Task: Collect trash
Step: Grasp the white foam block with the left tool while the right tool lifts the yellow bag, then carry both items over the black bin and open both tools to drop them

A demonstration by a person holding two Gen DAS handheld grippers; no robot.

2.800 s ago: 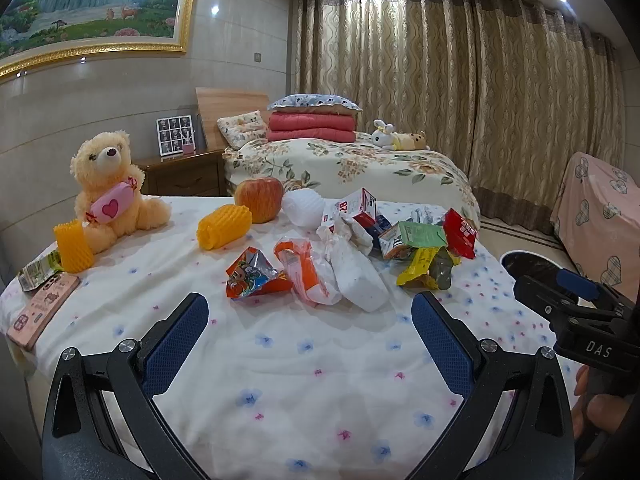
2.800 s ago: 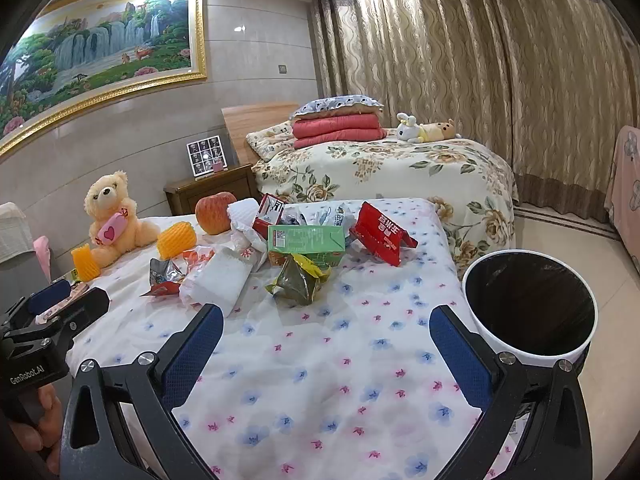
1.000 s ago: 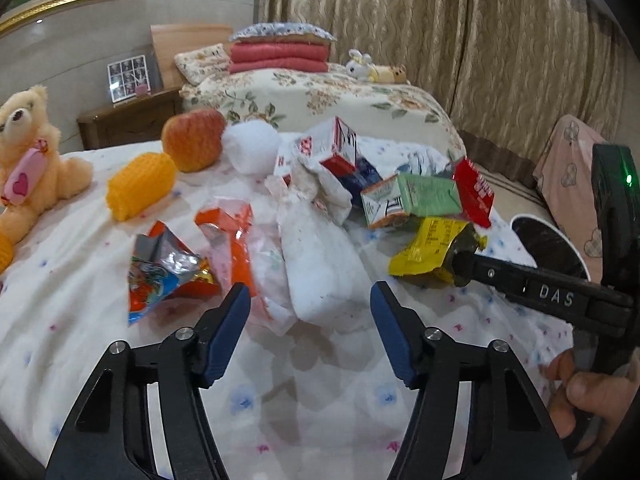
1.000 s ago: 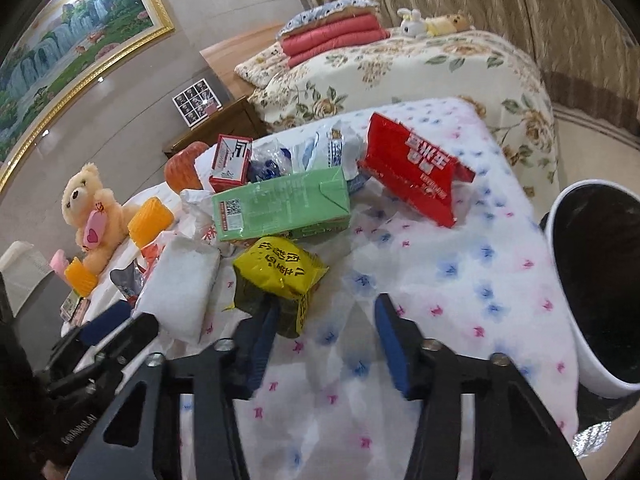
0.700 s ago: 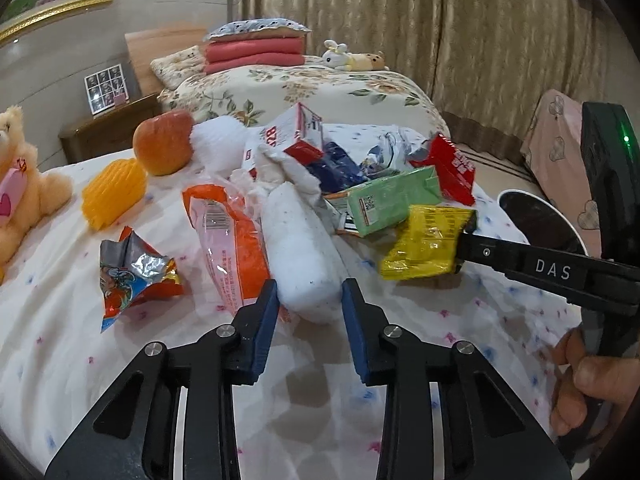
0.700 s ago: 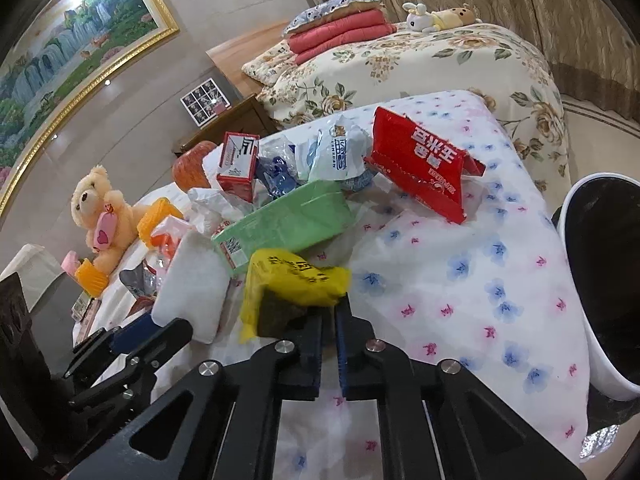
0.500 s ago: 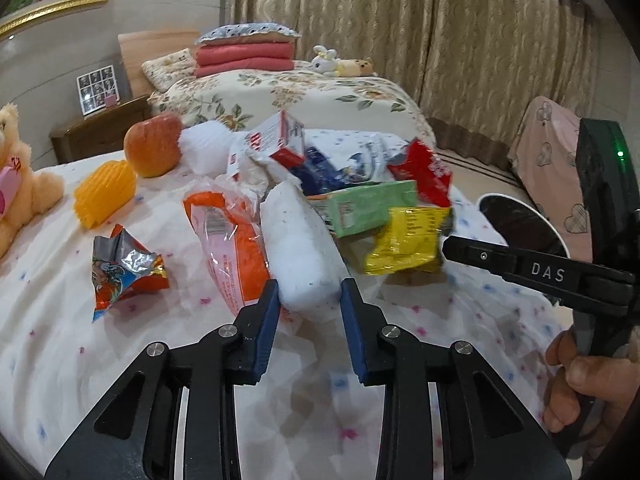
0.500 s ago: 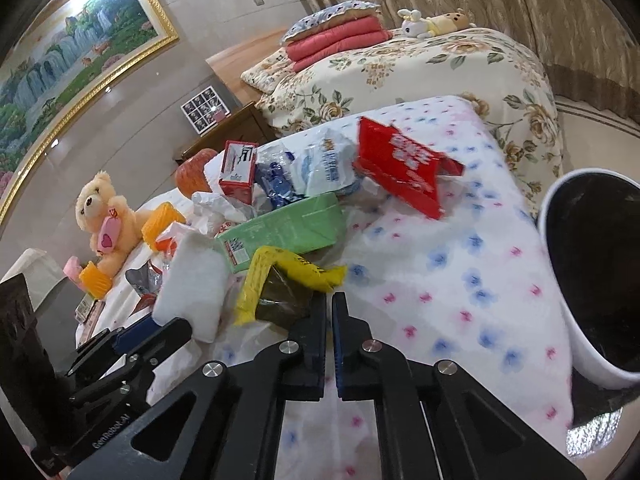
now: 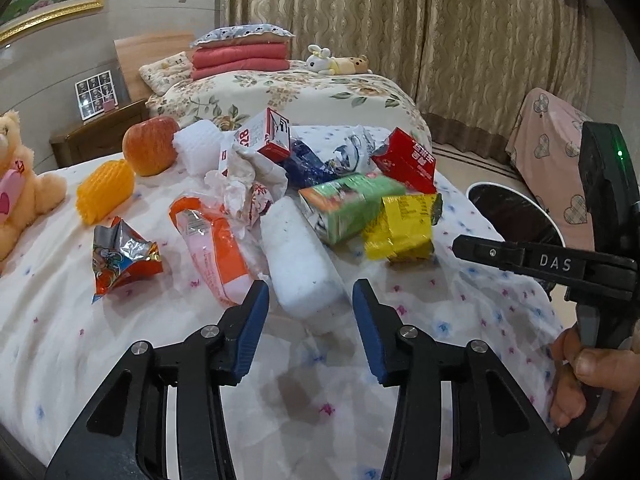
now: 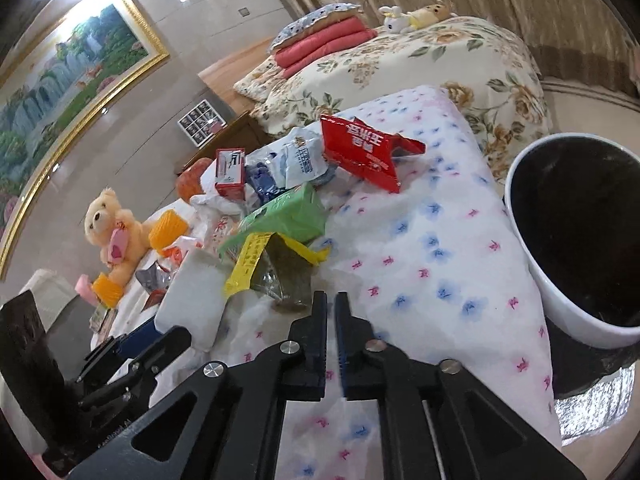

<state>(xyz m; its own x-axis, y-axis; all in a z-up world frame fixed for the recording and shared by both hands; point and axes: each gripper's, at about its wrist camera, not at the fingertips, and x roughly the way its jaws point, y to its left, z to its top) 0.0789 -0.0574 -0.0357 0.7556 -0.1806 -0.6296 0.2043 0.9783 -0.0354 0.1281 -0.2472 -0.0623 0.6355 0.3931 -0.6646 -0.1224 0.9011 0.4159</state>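
Trash [image 9: 304, 184]: loose heap of wrappers and cartons mid-table [image 9: 280, 384], at 12 o'clock from both grippers, with the bin [image 10: 560, 304] off the table edge at 3 o'clock in the right wrist view.

Handling, my read:
- yellow wrapper [image 9: 400, 228]: thin film, near weightless, crinkly and slick. Pinch a flat edge or the folded flap, not the puffed middle.
- white packet [image 9: 298, 264]: soft and squashy, looks light. Take it across the narrow end nearest the fingers.
- green carton [image 9: 348, 208]: thin card, probably empty, will dent. Grip across the short faces.
- foil wrapper [image 9: 124, 256] at 10 o'clock and orange-pink bag [image 9: 216, 248] at 11: limp and slippery, so grab a bunched corner.
- apple [image 9: 150, 146] and teddy bear [image 9: 24, 196] look like keepers, not trash.

Fingers:
- left gripper [image 9: 308, 300]: moderately spread, jaws have just been opening. The near end of the white packet sits between the tips, with gaps on both sides and no pad pressing it.
- right gripper [image 10: 331, 300]: narrow slit only, jaws have just been opening a touch. Nothing between them; the yellow wrapper lies just ahead, at 11 o'clock off the tips.

Containers: one bin, white wall, black inside. The interior is too dark to tell whether anything is in it.
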